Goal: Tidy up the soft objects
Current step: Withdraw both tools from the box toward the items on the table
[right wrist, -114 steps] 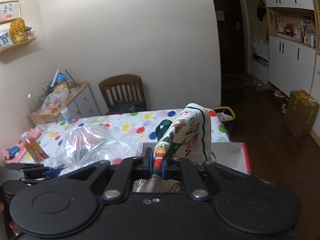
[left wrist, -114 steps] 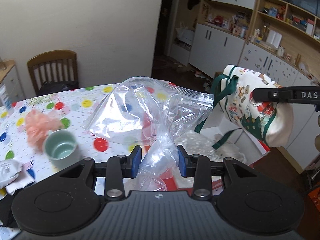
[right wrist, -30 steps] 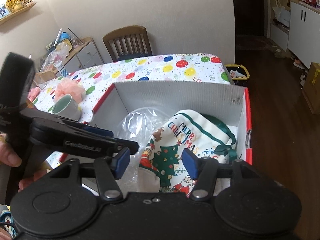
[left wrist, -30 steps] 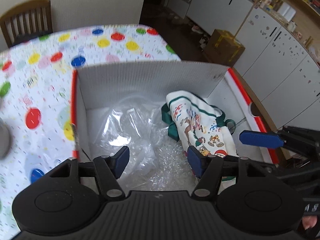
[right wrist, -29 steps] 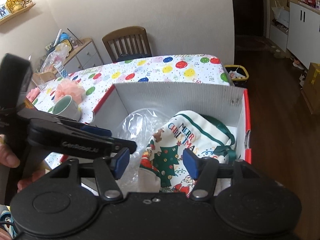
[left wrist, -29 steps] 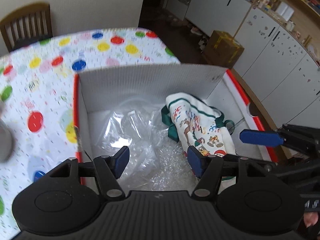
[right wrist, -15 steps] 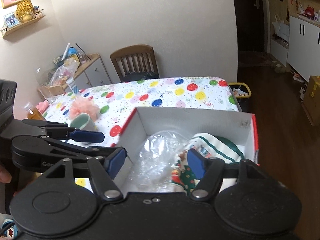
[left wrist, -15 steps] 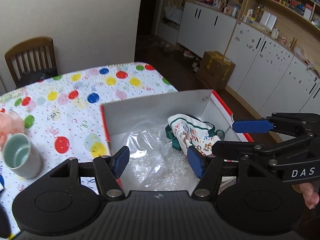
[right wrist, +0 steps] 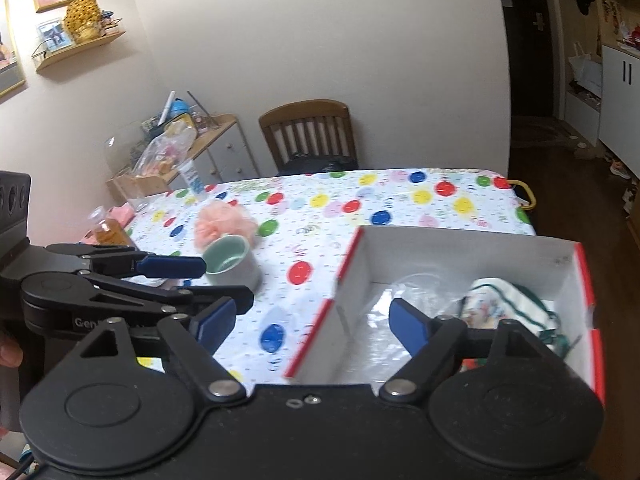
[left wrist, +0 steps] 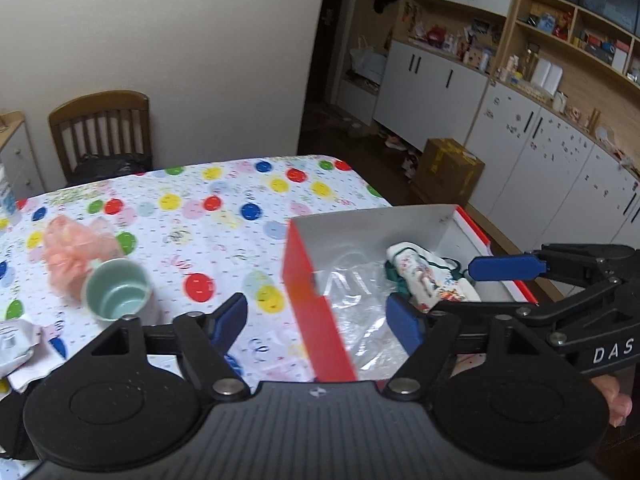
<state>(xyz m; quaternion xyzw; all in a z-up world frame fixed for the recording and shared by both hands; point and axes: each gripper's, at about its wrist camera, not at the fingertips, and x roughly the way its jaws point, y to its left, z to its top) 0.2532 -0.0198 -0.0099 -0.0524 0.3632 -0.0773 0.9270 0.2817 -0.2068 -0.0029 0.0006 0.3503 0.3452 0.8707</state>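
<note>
Bag (left wrist: 430, 276) beyond spread left gripper (left wrist: 318, 322)

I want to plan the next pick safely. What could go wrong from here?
1. The peach mesh bath sponge lies against the pale green ceramic cup; grabbing it may tip the cup.
2. The red and white cardboard box sits near the table corner; a push could slide it off.
3. The open left gripper and right gripper are close and may collide.

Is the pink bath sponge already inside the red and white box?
No, the pink bath sponge lies on the spotted tablecloth beside the green cup, outside the box.
</note>
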